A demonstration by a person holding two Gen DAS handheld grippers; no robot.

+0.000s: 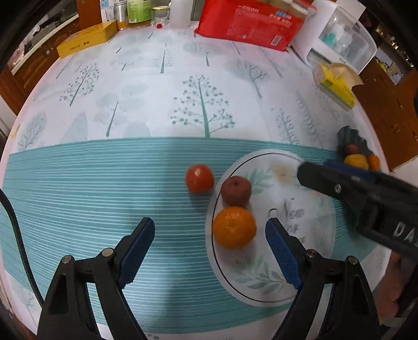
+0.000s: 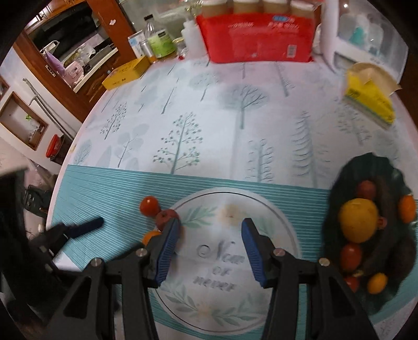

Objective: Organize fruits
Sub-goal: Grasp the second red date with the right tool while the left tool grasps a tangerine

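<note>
An orange (image 1: 234,227) lies between the open fingers of my left gripper (image 1: 210,225), nearer the right finger and touching neither. Behind it sits a dark red round fruit (image 1: 236,191), and to its left a red tomato (image 1: 199,178). Both the orange and the dark fruit rest on the left edge of a white round patch (image 1: 287,261) with leaf print. My right gripper (image 2: 211,222) hovers open over that patch (image 2: 224,266) with nothing between its fingers. Its left finger hides most of the orange (image 2: 150,235). A dark bowl (image 2: 365,170) at the right holds several fruits.
Along the back of the round table stand a red package (image 1: 250,23), a yellow box (image 1: 86,39), jars (image 1: 138,13) and a clear plastic container (image 1: 347,39). A yellow tissue pack (image 1: 337,86) lies at the right. The table edge curves close on both sides.
</note>
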